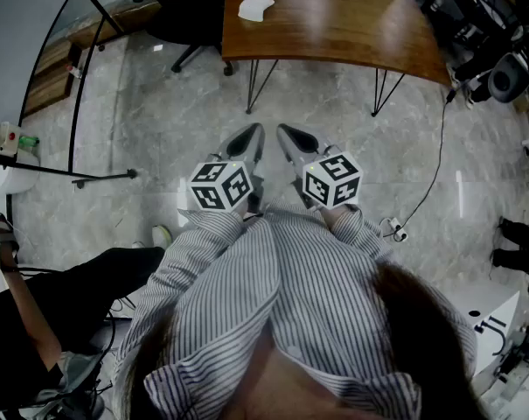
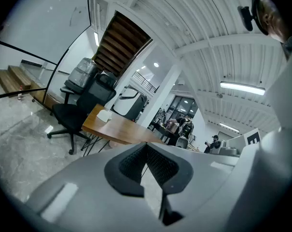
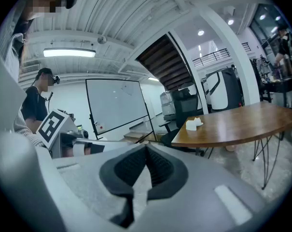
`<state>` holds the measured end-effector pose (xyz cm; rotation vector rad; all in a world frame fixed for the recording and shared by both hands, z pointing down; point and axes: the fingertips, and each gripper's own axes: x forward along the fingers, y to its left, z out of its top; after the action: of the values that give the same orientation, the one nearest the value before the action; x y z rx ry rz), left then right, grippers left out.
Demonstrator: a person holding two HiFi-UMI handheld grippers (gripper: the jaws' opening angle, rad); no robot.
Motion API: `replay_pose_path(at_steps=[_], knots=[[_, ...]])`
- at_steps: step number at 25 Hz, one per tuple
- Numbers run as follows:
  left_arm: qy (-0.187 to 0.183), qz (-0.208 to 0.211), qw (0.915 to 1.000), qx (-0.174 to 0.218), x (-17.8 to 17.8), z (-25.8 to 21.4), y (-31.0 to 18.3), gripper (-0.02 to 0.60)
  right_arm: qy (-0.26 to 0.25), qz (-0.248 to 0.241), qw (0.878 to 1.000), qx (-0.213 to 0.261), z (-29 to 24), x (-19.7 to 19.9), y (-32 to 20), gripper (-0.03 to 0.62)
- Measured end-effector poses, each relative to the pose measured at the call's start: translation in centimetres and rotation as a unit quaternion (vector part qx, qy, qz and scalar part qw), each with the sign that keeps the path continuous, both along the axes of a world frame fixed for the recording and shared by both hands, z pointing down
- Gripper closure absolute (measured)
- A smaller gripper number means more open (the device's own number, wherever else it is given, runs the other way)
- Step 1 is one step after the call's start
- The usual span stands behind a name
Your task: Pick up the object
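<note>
A small white object [image 1: 254, 5] lies on the curved wooden table [image 1: 351, 24], near its left end. It also shows as a white lump [image 2: 104, 115] in the left gripper view and as a white object [image 3: 194, 123] in the right gripper view. My left gripper [image 1: 256, 130] and right gripper [image 1: 281, 130] are held side by side above the floor, well short of the table. Both are shut with nothing between their jaws.
A black office chair [image 1: 190, 16] stands left of the table. Thin black table legs [image 1: 257, 86] reach the marble floor. A cable [image 1: 432, 178] runs across the floor at the right. A seated person [image 1: 37, 322] is at the lower left, and a stand's base [image 1: 98, 178] lies nearby.
</note>
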<state>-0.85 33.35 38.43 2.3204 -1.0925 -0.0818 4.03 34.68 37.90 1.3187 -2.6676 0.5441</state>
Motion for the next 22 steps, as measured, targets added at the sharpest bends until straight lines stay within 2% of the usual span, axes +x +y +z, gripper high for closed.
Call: replay_pose_path(at_steps=[22], knots=[[0.017,-0.017,0.9995,-0.020,1.5,0.6,-1.4,0.580,-0.048,-0.022,0.999,-0.011,0.0,1.6,-1.0,0.592]])
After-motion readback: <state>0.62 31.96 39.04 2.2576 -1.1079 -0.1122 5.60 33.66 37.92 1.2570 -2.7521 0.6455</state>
